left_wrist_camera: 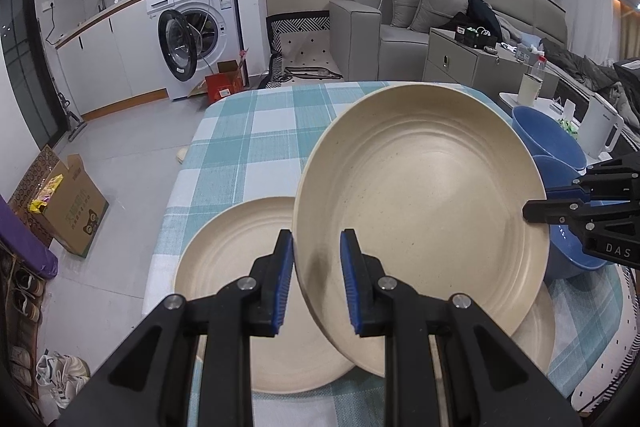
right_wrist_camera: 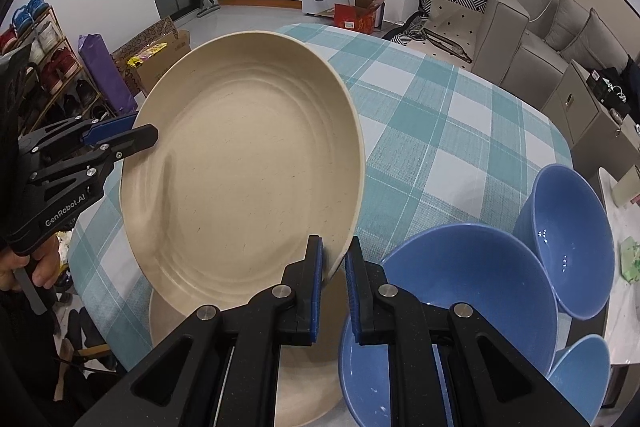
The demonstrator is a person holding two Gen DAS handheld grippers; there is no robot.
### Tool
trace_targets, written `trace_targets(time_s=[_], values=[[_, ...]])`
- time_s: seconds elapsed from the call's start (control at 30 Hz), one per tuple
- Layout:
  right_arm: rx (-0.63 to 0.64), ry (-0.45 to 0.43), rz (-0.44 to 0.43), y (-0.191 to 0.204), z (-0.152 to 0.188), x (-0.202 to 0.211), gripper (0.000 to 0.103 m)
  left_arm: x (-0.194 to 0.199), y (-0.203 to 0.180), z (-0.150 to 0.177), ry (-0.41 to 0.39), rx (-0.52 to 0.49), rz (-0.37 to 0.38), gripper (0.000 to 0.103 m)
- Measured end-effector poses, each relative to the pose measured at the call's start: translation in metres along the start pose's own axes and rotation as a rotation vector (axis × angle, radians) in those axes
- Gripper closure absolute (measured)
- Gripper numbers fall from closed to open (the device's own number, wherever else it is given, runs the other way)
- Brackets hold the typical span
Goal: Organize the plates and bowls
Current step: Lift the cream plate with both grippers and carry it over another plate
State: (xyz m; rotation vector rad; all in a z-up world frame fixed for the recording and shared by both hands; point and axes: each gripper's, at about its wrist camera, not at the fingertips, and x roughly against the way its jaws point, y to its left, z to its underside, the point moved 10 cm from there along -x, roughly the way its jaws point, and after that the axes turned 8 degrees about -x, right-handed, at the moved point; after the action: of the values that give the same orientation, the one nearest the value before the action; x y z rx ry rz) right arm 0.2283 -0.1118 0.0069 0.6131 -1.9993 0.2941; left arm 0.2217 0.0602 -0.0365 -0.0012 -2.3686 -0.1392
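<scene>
Over the checked worktop, left wrist view: left gripper is clamping the near rim of 1 beige plate, fingers pinching the rim between them. Plate is being held tilted, clear of the cloth. Right gripper is gripping the opposite rim, coming in from the right edge. Under the raised plate, 2 more beige plates are lying flat: 1 at left, 1 peeking out at lower right. Blue bowls are sitting behind the right gripper.

Right wrist view: right gripper fingers are closed tight on the plate edge. Left gripper is holding the far rim; a hand is holding its handle. 4 blue bowls are standing just right of the fingers, some nested or overlapping.
</scene>
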Motion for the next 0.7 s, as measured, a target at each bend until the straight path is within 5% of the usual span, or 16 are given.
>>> trace_targets(time_s=[0.7], values=[[0.043, -0.001, 0.032, 0.005, 0.040, 0.008, 0.091, -0.007, -0.022, 0.031, 0.049, -0.016, 0.038, 0.081]])
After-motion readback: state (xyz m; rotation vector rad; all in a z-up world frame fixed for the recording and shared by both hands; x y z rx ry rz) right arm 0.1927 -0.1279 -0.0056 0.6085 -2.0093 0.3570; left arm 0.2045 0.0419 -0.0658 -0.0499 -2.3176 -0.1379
